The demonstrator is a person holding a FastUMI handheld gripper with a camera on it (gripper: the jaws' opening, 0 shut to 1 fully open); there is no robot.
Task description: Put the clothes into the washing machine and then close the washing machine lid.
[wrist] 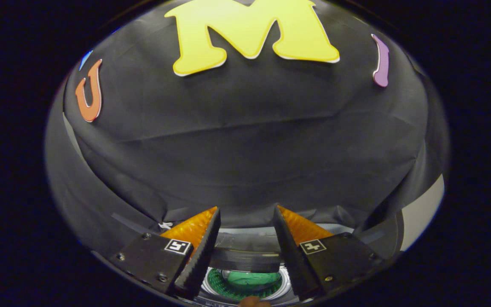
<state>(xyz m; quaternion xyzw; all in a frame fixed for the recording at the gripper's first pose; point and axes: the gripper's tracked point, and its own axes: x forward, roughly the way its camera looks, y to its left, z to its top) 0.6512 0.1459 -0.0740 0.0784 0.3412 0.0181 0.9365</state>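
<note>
My gripper is open, its two fingers spread wide and pointing at the booth's black wall. Below and between the fingers lies the washing machine's round opening with a silver rim. Green clothes lie inside the drum. A dark lid stands across the gap between the fingers, just behind the opening and partly covering it. I cannot tell whether the fingers touch the lid's ends. Most of the machine's body is hidden under the fingers.
The black cloth wall stands close ahead, beyond the fingertips. A pale panel shows at the right side past the cloth. A small brownish shape sits at the near edge of the opening, too small to identify.
</note>
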